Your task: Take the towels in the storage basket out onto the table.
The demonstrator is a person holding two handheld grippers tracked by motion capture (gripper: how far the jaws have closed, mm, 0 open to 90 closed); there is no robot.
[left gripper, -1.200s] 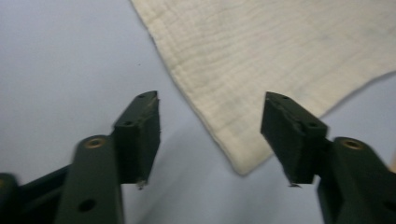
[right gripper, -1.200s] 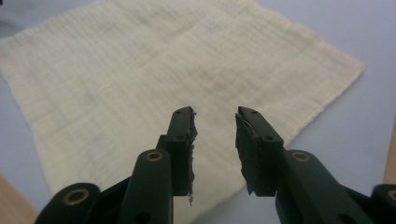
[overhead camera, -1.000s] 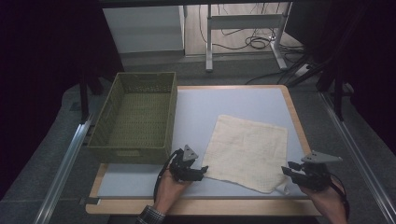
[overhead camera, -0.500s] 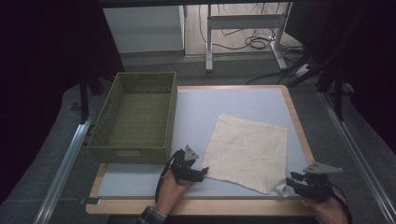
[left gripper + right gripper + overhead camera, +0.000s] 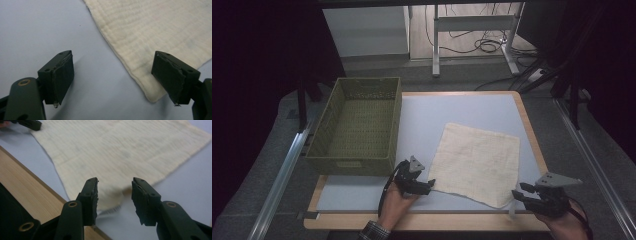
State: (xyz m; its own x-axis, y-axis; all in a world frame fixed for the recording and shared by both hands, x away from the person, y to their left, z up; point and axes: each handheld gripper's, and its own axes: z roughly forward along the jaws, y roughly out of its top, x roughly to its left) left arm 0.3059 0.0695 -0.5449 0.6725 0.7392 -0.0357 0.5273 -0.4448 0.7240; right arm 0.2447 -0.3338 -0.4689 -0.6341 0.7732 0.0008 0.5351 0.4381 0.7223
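Both tongs stand at the near corners of the cream cloth (image 5: pixel 476 164), and neither has a grip on it yet. Left gripper (image 5: pixel 117 82) holds its jaws wide, with the cloth's near-left corner lying flat on the pale blue table (image 5: pixel 37 30) between them, closer to the right-hand jaw; the pads touch nothing. Right gripper (image 5: pixel 114 200) has just been opening its jaws to a moderate gap, and the cloth's near-right corner lies just ahead of them, a little fringe at its edge, with no fabric pinched between the pads. Ahead of both tongs the cloth spreads out flat and unfolded. Beyond the left gripper, on its far left side, the green woven basket (image 5: pixel 357 125) stands with nothing in it. Judging from this, the work is barely begun: both corners remain to be seized, and any folding or moving of the cloth toward the basket is all still to come.
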